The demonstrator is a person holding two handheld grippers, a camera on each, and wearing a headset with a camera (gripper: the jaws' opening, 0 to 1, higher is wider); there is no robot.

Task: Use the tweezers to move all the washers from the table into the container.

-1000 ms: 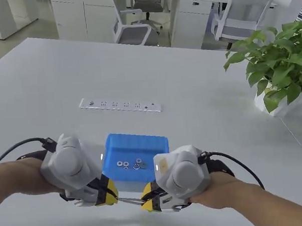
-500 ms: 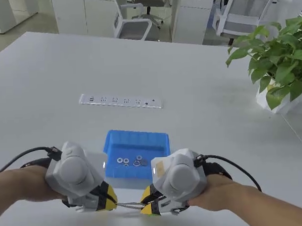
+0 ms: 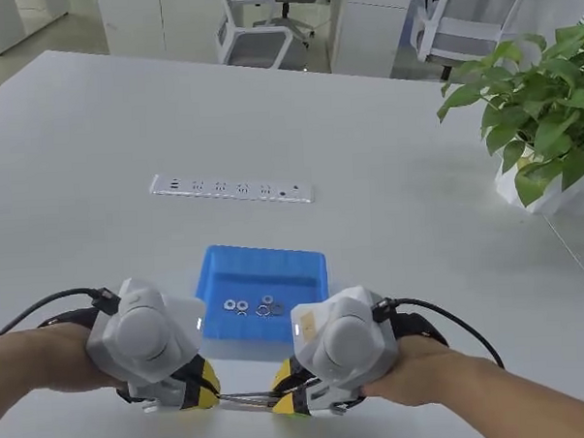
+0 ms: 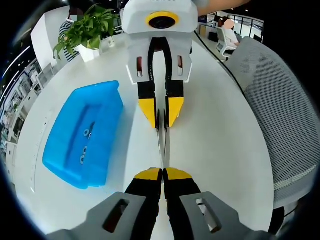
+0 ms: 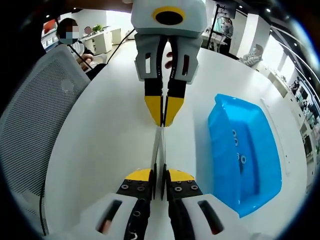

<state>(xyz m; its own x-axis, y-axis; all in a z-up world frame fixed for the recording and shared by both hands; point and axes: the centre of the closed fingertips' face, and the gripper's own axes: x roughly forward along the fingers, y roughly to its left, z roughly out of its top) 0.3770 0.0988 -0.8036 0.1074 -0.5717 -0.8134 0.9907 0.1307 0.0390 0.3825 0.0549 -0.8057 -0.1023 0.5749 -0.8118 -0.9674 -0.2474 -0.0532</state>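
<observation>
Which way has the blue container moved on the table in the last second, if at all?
No. The blue container keeps the same gap and angle to the power strip; the whole head view shifted, so the camera moved instead.

Pale grey tongs (image 3: pixel 208 385) with yellow-tipped black jaws trail black cables (image 3: pixel 58 295).

light: bright, even overhead | shadows: faint, soft | edges: fisheye-warped | focus: sharp

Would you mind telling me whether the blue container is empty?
Not empty: several washers lie on the floor of the blue container.
</observation>
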